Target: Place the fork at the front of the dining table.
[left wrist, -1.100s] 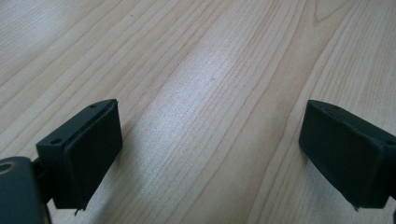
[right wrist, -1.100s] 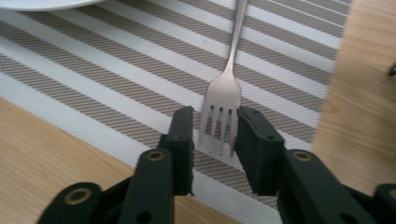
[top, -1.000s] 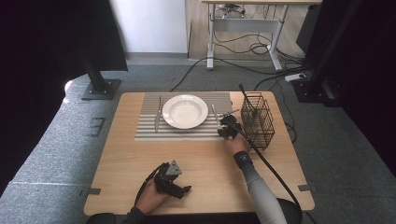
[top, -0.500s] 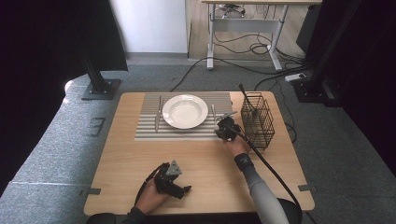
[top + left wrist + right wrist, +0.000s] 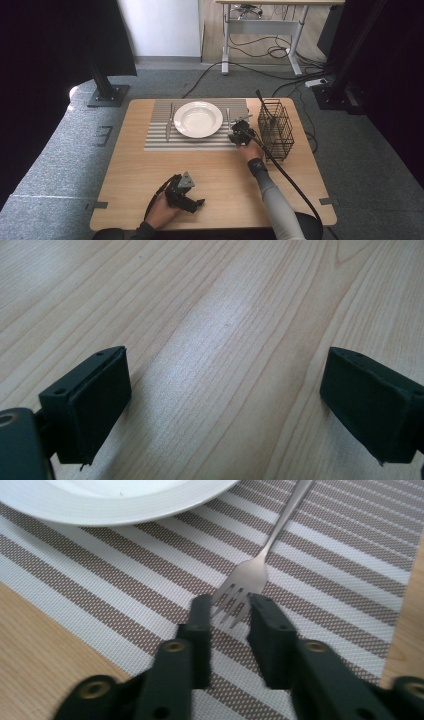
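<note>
High view: white plate (image 5: 198, 118) centred on the striped placemat (image 5: 160, 140); a knife (image 5: 169, 123) lies left of the plate and a fork (image 5: 228, 121) right of it, both lengthwise away from the person, apparently a place setting. Right tool (image 5: 238, 136) sits at the fork's near end; wire basket (image 5: 275, 128) stands further right of the plate. Left tool (image 5: 186, 195) rests on the worktop (image 5: 130, 175), well short of the plate, probably idle. Left gripper view: jaws wide apart over bare wood. Right gripper view: jaws nearly together, bracketing the fork tines (image 5: 235, 600); tines point toward the tool, handle runs away beside the plate rim (image 5: 120, 510). Contact uncertain.
</note>
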Available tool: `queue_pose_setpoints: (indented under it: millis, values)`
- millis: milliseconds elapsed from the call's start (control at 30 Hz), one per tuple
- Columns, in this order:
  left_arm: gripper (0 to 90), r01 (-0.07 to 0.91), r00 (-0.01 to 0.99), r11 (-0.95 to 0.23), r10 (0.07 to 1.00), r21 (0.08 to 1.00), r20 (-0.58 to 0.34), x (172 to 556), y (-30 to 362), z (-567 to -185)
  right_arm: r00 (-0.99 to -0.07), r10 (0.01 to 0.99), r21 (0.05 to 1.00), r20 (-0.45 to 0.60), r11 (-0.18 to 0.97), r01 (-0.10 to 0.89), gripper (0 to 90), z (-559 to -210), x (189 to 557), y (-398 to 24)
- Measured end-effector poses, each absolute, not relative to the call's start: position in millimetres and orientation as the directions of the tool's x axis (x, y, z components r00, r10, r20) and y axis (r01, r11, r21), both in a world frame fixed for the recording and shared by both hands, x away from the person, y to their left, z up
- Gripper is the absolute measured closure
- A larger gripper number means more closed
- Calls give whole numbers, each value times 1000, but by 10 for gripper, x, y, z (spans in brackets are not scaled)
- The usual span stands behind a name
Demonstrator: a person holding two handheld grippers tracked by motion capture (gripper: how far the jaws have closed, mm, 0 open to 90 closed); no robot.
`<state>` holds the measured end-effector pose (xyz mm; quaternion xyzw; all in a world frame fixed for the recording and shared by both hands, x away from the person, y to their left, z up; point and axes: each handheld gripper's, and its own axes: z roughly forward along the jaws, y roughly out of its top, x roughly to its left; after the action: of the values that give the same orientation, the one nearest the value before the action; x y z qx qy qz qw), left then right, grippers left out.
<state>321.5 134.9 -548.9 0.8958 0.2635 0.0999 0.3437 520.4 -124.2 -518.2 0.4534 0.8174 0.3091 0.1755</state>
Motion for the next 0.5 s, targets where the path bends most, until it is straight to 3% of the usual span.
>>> queue_pose_setpoints:
  millis: [133,200,267,500]
  values:
    - [47,409,838,-624,546,666,-3,3219,1348,-5490,-524,851,681,-39,406,609,402,-5129,5162,-1244]
    - [45,410,837,-623,548,666,-3,3219,1347,-5491,-530,847,692,-45,409,595,362,-5106,5137,-1239]
    - [20,419,832,-622,554,662,-7,3224,1342,-5494,-559,828,710,-48,422,564,223,-5024,5044,-1215]
    - [0,426,829,-624,559,655,-6,3227,1337,-5496,-622,782,753,-29,427,501,114,-4786,4697,-1225]
